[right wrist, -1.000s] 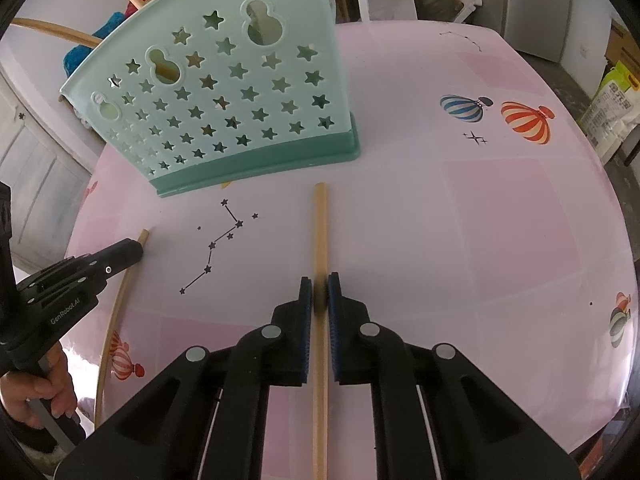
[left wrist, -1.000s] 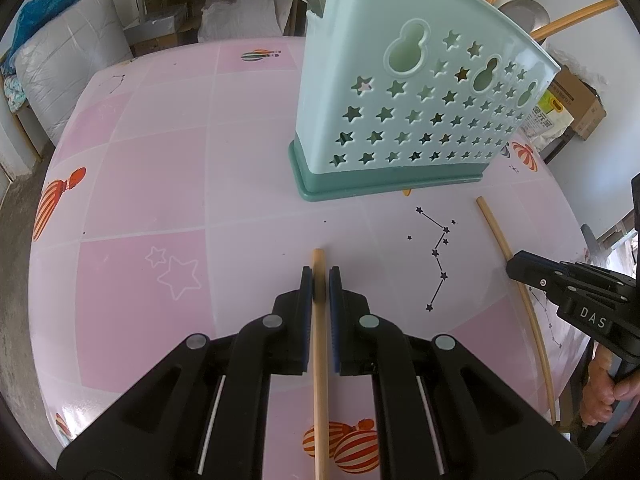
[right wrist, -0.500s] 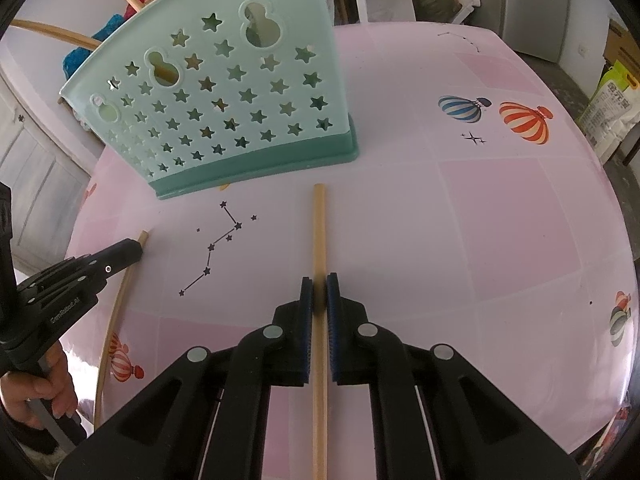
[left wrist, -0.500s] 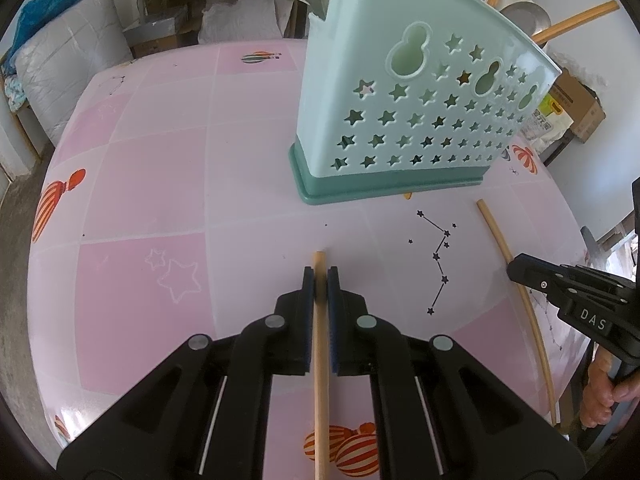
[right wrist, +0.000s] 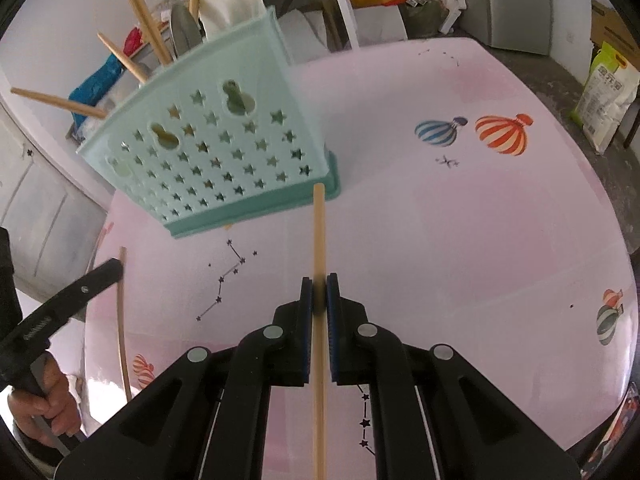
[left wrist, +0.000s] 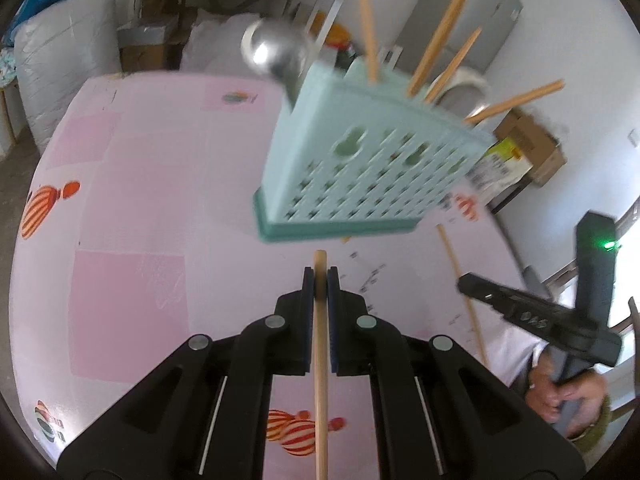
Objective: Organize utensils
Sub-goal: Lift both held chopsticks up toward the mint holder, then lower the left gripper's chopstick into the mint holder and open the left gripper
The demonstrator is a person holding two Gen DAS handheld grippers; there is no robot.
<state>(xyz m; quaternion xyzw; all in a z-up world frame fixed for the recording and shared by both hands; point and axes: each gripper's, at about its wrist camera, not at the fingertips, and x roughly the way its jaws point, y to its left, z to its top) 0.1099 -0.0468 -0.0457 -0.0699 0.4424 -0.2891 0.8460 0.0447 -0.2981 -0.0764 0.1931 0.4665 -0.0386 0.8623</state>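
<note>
1. Left gripper [left wrist: 320,280]: jaws closed on a wooden chopstick [left wrist: 320,360], which runs back between the pads and shows only a short tip ahead of them. Change since a second ago: the stick lay flat on the desk [left wrist: 128,208]; now the gripper has risen and tipped up, so the holder sits lower and farther ahead in its view, blurred by the motion.

2. Right gripper [right wrist: 319,292]: jaws closed on a second chopstick [right wrist: 319,232], a long length sticking out ahead, its tip overlapping the near right corner of the holder's base in this view. It too has come up a little off the desk.

3. Utensil holder [right wrist: 208,152]: mint green, star-punched, standing ahead of both grippers. Already holds several chopsticks [right wrist: 140,12] leaning out of its top, plus a metal ladle [left wrist: 276,50] at the end nearer the left gripper.

4. Loose chopstick [right wrist: 122,320]: lying on the desk between the two grippers, beside the left gripper's tip in the right wrist view. Not yet collected.

5. Assessment: both sticks appear gripped and lifted, so the pick-up step looks finished. Next likely step is carrying each above the holder's rim and dropping it in. One stick would remain.
</note>
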